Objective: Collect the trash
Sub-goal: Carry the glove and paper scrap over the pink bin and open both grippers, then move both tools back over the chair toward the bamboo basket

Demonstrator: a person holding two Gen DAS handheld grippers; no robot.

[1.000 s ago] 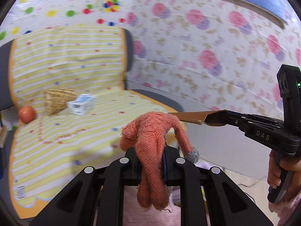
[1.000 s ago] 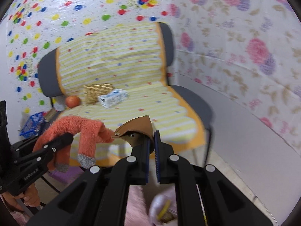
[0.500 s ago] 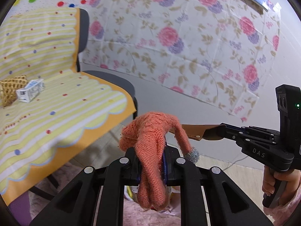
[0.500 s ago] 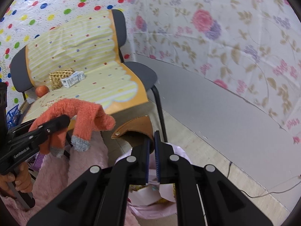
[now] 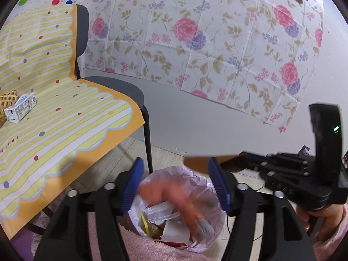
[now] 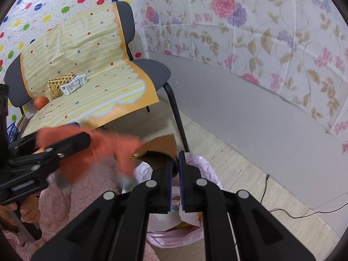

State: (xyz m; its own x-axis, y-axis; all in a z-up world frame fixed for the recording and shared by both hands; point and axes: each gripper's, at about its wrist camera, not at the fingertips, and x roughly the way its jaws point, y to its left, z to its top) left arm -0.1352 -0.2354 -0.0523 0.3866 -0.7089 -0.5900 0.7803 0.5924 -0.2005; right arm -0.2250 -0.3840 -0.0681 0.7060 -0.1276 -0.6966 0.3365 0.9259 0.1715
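Note:
My left gripper (image 5: 176,187) is open above a trash bin lined with a pink bag (image 5: 195,176). An orange knitted glove (image 5: 174,198), blurred, is falling into the bin between the fingers. In the right wrist view the glove (image 6: 102,150) shows beside the left gripper (image 6: 65,145). My right gripper (image 6: 175,158) is shut on a brown leather piece (image 6: 161,150) and holds it over the bin's bag (image 6: 202,165). The right gripper also shows in the left wrist view (image 5: 235,163), right of the bin.
A grey chair (image 6: 152,71) with a yellow striped cover stands to the left. On it lie a milk carton (image 6: 74,84), a woven basket (image 6: 57,84) and an apple (image 6: 41,102). A pink fluffy rug (image 6: 82,187) lies by the bin. A black cable (image 6: 304,213) crosses the floor.
Both grippers swung from the chair down over the bin. My left gripper opened and let go of the orange glove, which is dropping into the bag. The right gripper still holds the leather piece.

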